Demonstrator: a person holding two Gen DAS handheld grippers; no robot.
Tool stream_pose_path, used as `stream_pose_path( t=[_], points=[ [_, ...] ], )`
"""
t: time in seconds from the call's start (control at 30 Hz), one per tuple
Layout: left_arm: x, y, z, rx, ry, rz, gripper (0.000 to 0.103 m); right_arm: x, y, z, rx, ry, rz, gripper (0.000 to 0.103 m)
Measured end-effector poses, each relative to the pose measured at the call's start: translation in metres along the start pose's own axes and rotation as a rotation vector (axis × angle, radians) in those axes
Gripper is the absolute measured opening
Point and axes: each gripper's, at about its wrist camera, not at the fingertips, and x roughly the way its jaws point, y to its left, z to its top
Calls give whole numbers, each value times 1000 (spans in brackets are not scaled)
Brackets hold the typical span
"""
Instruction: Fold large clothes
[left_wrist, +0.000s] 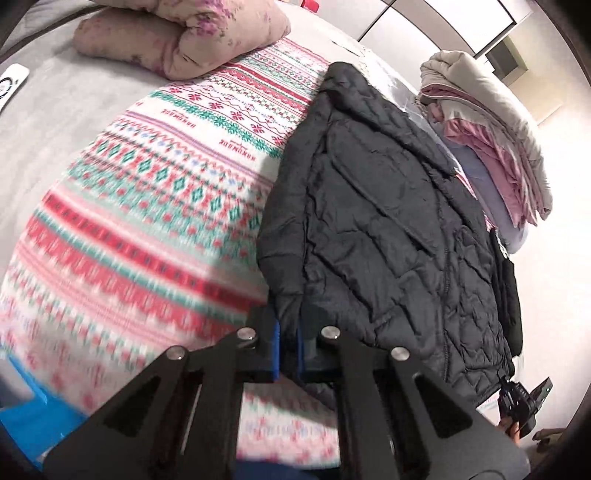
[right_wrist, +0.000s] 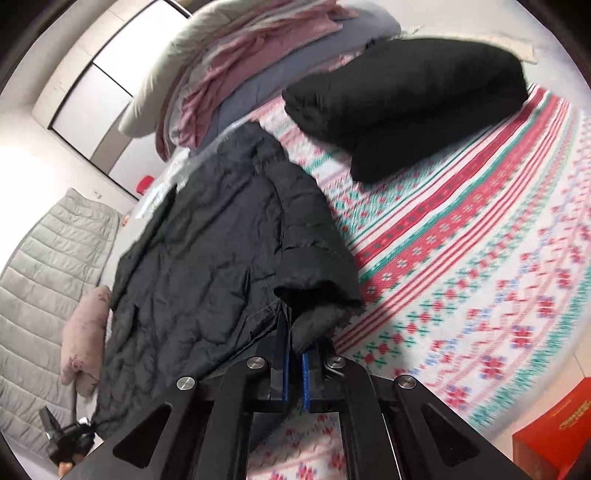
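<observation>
The black jacket (left_wrist: 388, 206) lay lengthwise on the patterned blanket (left_wrist: 155, 206), long axis running away from both tools, hood at the far end. L gripper (left_wrist: 289, 345) pinched one hem corner w/ its pads nearly together; R gripper (right_wrist: 294, 373) pinched the other, near a sleeve cuff (right_wrist: 317, 288). Both equally near. Fabric quilted, puffy, creased, dull sheen.

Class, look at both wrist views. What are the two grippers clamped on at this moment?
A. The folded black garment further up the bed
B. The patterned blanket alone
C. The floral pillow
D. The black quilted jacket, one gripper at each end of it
D: the left gripper and the right gripper are each pinched shut on dark fabric of the black quilted jacket, which lies stretched over the patterned blanket.
</observation>
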Motion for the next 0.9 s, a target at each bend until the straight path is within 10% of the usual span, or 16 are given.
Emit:
stream_pose_path(
  t=[0.57, 0.9],
  points=[
    [5, 10, -23, 22, 47, 35, 10, 3, -14, -15, -34, 66, -52, 5],
    [20, 29, -27, -70, 115, -85, 44, 24, -60, -27, 157, 94, 105, 26]
  ],
)
